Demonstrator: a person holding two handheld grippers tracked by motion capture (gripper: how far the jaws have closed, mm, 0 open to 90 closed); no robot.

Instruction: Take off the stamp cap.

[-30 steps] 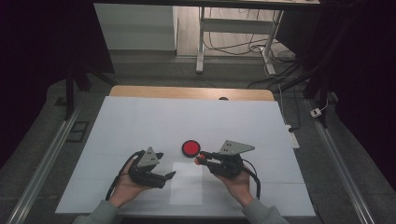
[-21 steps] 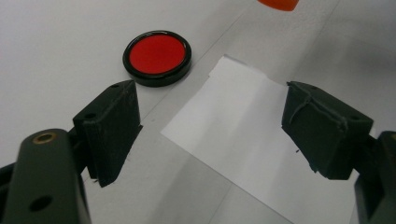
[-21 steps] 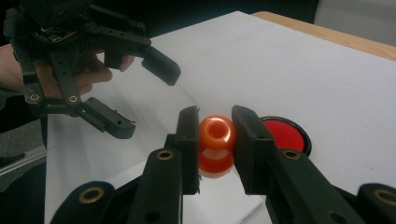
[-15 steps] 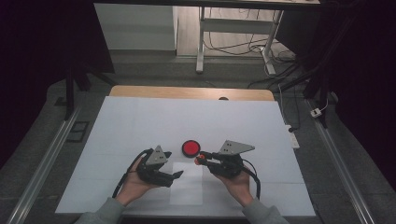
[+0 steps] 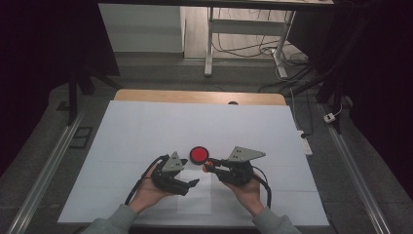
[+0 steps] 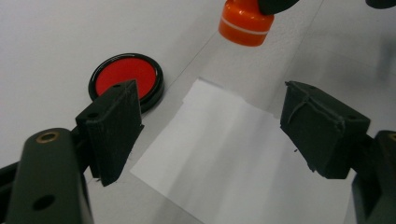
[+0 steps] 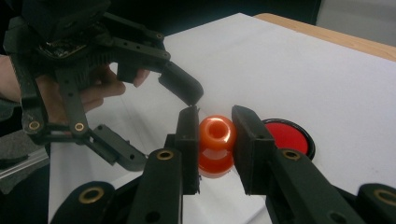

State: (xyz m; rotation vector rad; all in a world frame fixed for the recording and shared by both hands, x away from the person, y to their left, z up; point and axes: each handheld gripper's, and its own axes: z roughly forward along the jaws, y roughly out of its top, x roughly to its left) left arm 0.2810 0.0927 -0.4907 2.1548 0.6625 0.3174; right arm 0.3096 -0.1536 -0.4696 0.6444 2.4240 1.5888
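An orange stamp (image 7: 216, 132) with a round knob stands upright between the jaws of my right gripper (image 7: 215, 136), which is shut on it. In the high view the right gripper (image 5: 210, 166) holds the stamp (image 5: 208, 168) just right of a round red ink pad (image 5: 198, 154). A white paper sheet (image 5: 195, 196) lies on the table in front of the pad. My left gripper (image 5: 191, 185) hovers at the sheet's left edge. Its jaws are wide open over the paper (image 6: 233, 154) with nothing between them (image 6: 219, 128). The ink pad (image 6: 125, 80) and the stamp (image 6: 245, 21) lie beyond.
A large white sheet (image 5: 146, 131) covers the wooden table (image 5: 160, 96). Metal rails run along both sides. Desk legs and cables stand on the floor behind the table. One finger (image 7: 181, 86) of the left gripper reaches close to the right gripper's jaws.
My left gripper has moved to the right, closer to the paper sheet and the right gripper. The right gripper with the stamp has kept still.
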